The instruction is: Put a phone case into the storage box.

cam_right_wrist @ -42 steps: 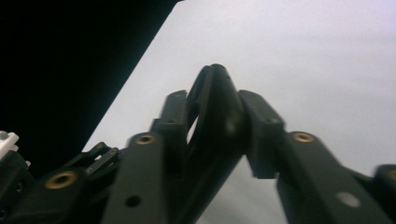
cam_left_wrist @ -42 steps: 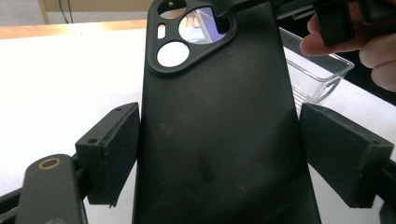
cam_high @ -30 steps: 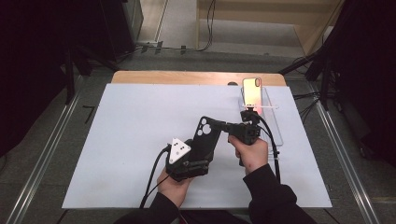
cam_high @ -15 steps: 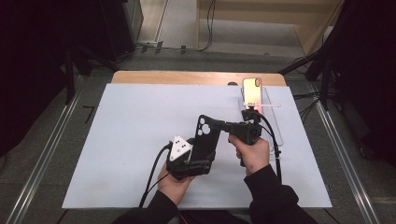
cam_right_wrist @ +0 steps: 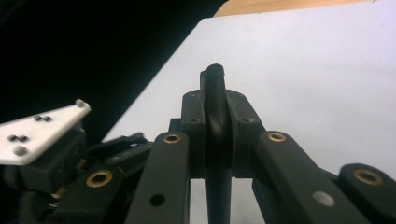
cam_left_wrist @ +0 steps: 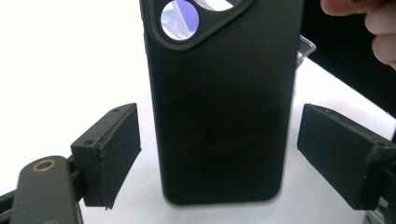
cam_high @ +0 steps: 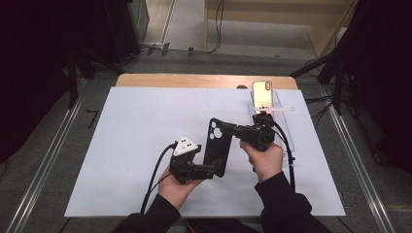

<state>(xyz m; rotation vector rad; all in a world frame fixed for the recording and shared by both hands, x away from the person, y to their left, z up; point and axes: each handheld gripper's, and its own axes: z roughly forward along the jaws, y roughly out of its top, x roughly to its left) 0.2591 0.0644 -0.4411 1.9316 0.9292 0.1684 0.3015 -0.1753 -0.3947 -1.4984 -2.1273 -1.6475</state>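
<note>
Between the right gripper's (cam_right_wrist: 215, 135) clenched jaws sits one edge of the black case (cam_high: 217, 145), held on edge above the worktop (cam_high: 121, 145). Left gripper (cam_left_wrist: 219, 158): jaws released, a pad standing clear on each side of the case's lower end. Risk: thin-edge grip may let the case twist or slip when the left jaws close. Open worktop to the left; phone (cam_high: 262, 94) on its stand lies beyond the right gripper

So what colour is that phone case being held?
Plain black phone case, seen best in the left gripper view.
</note>
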